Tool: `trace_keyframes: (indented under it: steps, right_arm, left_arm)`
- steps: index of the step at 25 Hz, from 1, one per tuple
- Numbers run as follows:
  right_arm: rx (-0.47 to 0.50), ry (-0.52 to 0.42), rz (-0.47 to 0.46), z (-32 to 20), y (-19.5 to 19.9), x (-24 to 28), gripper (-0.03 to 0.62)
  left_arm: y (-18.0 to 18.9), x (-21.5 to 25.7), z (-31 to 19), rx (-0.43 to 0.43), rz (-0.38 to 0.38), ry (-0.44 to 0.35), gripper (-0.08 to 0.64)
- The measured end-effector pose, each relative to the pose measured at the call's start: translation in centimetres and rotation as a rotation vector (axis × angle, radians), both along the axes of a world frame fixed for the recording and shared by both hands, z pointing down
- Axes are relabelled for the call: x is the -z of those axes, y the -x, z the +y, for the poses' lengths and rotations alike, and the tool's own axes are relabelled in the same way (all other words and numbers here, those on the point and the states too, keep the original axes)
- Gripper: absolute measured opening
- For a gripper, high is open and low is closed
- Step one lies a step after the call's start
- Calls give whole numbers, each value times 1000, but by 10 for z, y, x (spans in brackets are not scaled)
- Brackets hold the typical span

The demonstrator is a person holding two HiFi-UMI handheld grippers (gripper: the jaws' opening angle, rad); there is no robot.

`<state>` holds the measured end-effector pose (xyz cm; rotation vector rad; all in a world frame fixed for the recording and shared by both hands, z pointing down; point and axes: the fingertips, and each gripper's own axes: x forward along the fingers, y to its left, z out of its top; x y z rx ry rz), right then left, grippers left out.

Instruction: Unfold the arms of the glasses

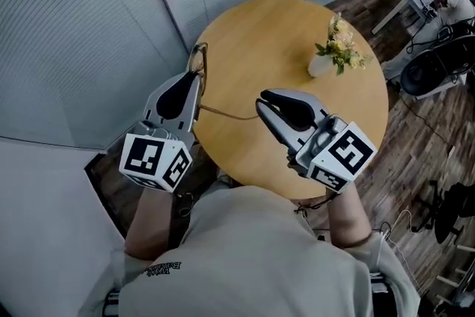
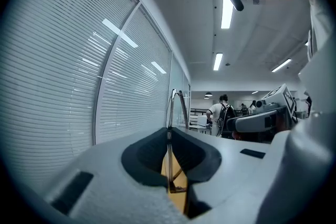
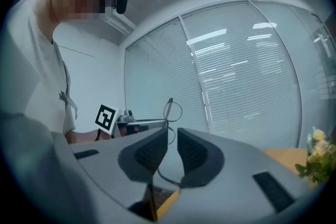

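Observation:
My left gripper [image 1: 194, 79] is shut on the thin wire-framed glasses [image 1: 197, 59] and holds them above the left edge of the round wooden table [image 1: 282, 33]. In the left gripper view the glasses frame [image 2: 169, 128] stands on edge, pinched between the dark pads. One arm of the glasses [image 1: 226, 113] sticks out sideways towards my right gripper [image 1: 261, 104]. In the right gripper view the right gripper [image 3: 172, 136] shows a narrow gap between its pads, and the thin arm [image 3: 167, 180] runs just below them. The glasses' front [image 3: 170, 110] and the left gripper [image 3: 142, 123] show beyond.
A small white vase of flowers [image 1: 334, 52] stands on the far right of the table, and the same flowers [image 3: 317, 157] show in the right gripper view. Glass walls with blinds [image 1: 89, 33] run close behind the table. A person with a backpack [image 2: 223, 115] stands far off.

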<state>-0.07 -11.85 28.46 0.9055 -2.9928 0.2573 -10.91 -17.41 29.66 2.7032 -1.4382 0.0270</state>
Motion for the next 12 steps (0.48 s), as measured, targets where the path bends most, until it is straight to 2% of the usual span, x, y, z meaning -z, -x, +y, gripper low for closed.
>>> trace_keyframes:
  steps: [4,7,12]
  right_arm:
    - [48,-57,59,-9,5,16,109]
    - [117,-91,121,-12,17,24,118]
    - [216,-120,160,-20,34,37,118]
  left_arm:
    - [-12,6,2,-28,7,-4,40]
    - [-20,12,3,-51,13,-14,40]
    - [-29,23,6,-77,26,-35,40]
